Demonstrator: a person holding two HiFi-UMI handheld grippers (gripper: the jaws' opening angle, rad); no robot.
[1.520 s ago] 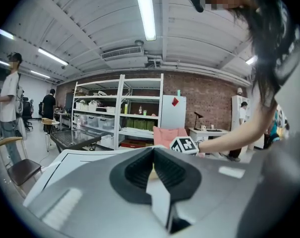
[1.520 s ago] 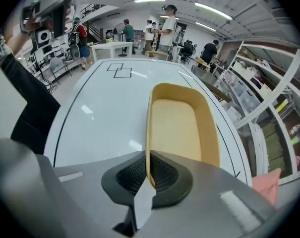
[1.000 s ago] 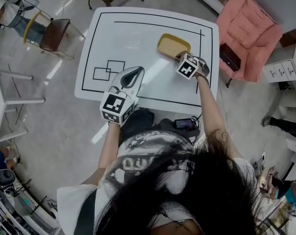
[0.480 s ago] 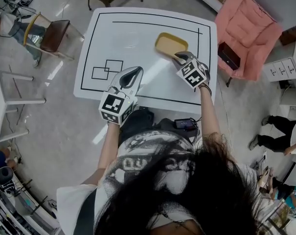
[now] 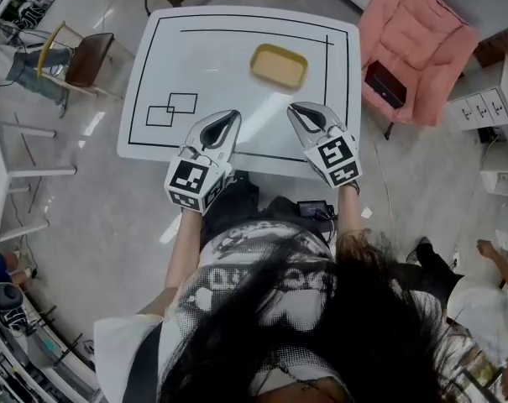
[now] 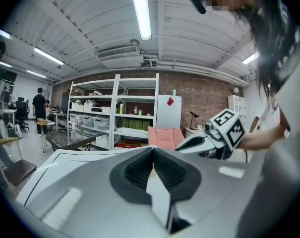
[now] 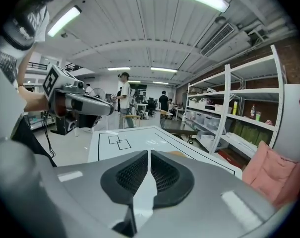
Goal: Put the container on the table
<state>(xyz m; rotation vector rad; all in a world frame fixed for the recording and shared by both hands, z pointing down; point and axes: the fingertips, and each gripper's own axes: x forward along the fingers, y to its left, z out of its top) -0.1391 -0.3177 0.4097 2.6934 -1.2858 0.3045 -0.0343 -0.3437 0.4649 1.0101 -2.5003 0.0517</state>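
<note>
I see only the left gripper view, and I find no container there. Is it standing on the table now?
Observer: Yes. The head view shows the yellow container on the white table, in its far right part.
Operator: Does the right gripper hold it?
Observer: No. The right gripper is apart from it, nearer the person. Its own view shows the jaws together with nothing between them.
Operator: What is on the table's left side?
Observer: Two overlapping squares drawn in black lines.
</note>
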